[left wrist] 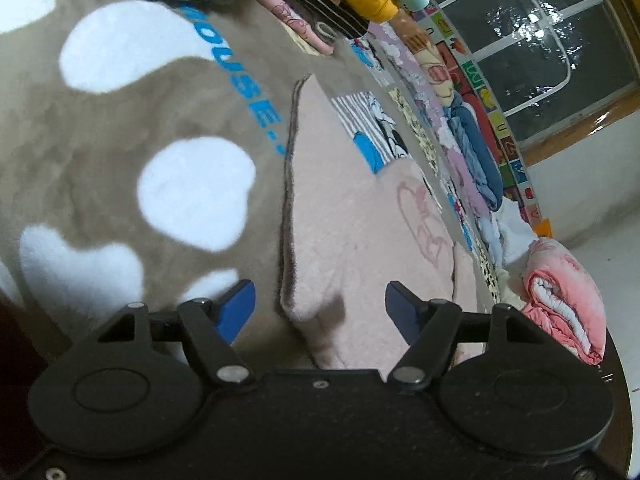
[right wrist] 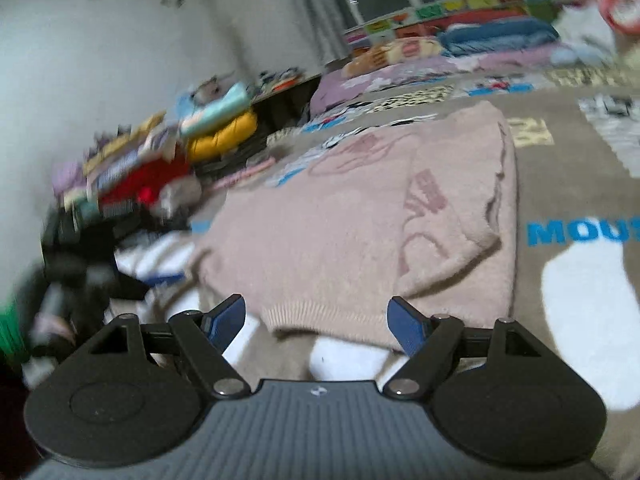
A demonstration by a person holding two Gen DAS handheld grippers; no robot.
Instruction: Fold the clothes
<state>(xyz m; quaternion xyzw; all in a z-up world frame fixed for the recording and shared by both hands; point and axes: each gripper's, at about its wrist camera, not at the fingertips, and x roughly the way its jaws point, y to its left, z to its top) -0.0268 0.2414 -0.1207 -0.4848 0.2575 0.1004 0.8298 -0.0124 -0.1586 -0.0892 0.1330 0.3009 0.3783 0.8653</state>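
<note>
Left tool (left wrist: 320, 300) spread wide, gripping nothing, blue fingers (left wrist: 240, 304) either side of a sweater (left wrist: 352, 240) corner. Right tool (right wrist: 318, 314) likewise wide open and empty, poised over the ribbed hem. Beneath both, brown blanket (left wrist: 100, 152) with white patches and blue lettering. Pink sweater (right wrist: 320, 232) spread flat on that blanket, one sleeve (right wrist: 444, 236) folded across the front. Heaped clothes (right wrist: 168, 168) beyond, blurred. Pink roll (left wrist: 564, 296) at the blanket's edge.

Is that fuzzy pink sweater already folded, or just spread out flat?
Partly folded. On the fuzzy pink sweater, one sleeve lies doubled back over the body; the ribbed hem remains spread on the blanket.
</note>
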